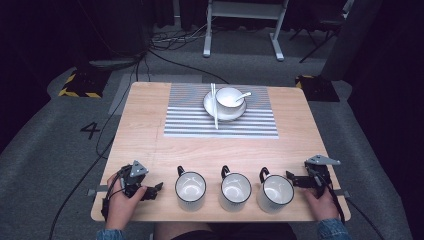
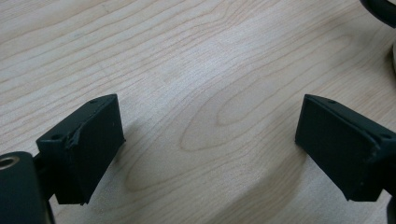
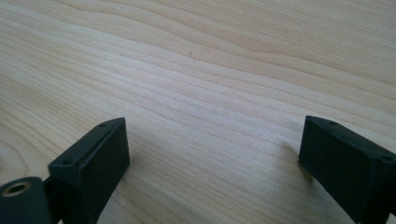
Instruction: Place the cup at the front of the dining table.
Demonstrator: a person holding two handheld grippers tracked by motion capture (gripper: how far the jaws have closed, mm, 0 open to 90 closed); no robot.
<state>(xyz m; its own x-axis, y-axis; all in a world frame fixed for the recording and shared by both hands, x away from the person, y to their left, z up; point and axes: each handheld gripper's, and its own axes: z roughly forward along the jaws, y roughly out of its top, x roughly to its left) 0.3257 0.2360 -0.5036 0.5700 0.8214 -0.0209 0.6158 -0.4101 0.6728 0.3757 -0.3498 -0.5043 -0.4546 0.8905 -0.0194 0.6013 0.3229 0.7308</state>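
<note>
Mugs, three of them, stand in a row along the near edge of your wooden table, between your two grippers. Your left gripper rests at the near left corner with its jaws wide apart and nothing between them; in the left gripper view they frame bare wood, and a dark curve at the top right corner is too cut off to identify. The left mug stands just beside those jaw tips, apart from them, its handle turned away from you. The middle mug and the right mug follow with narrow gaps between. Your right gripper lies at the near right corner, jaws spread wide and empty, tips close to the right mug's rim. Beyond the row the wood lies open up to the striped placemat, where a bowl with a spoon sits on a plate, with chopsticks laid across the plate's left side.
</note>
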